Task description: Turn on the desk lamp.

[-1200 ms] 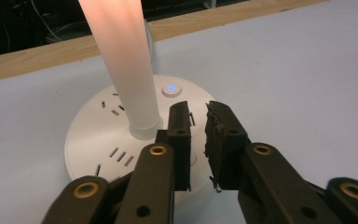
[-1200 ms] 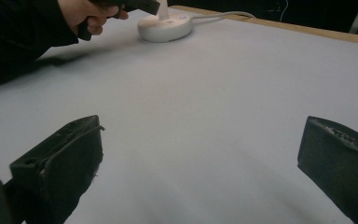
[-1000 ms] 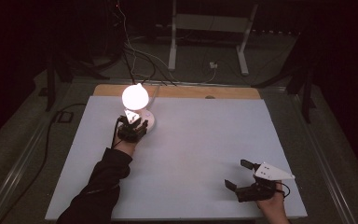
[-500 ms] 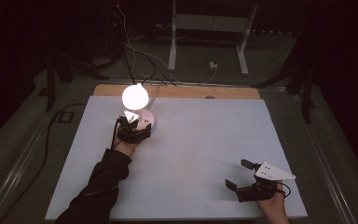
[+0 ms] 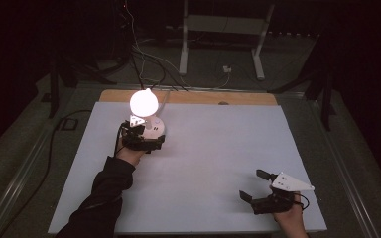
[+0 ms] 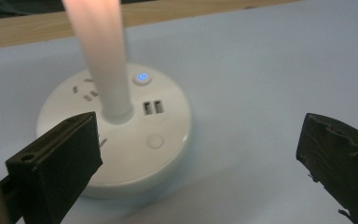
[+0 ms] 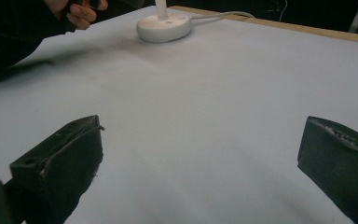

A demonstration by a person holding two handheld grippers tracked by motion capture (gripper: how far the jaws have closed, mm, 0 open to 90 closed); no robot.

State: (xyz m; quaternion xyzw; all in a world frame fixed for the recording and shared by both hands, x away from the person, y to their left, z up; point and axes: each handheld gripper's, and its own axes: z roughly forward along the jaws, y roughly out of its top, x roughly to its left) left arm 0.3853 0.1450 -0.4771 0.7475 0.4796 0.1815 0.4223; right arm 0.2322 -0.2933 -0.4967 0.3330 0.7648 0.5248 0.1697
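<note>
White and lit, the lamp (image 5: 145, 115) stands near the table's (image 5: 213, 163) far left corner, unmoved from a second ago. My left gripper (image 6: 200, 154) hangs just before its base, jaws wide, empty; its view shows a glowing blue button (image 6: 141, 76). My right gripper (image 5: 259, 188) rests open by the near right corner.

Round white plastic lamp base (image 6: 121, 140) with a small blue-lit power button (image 6: 141, 77) beside its white stem; glowing white globe bulb (image 5: 144, 102) above the base; pale blue-grey tabletop sheet (image 5: 218, 163) under the base; light wooden strip (image 5: 248, 98) behind it; black jaws on both grippers.
</note>
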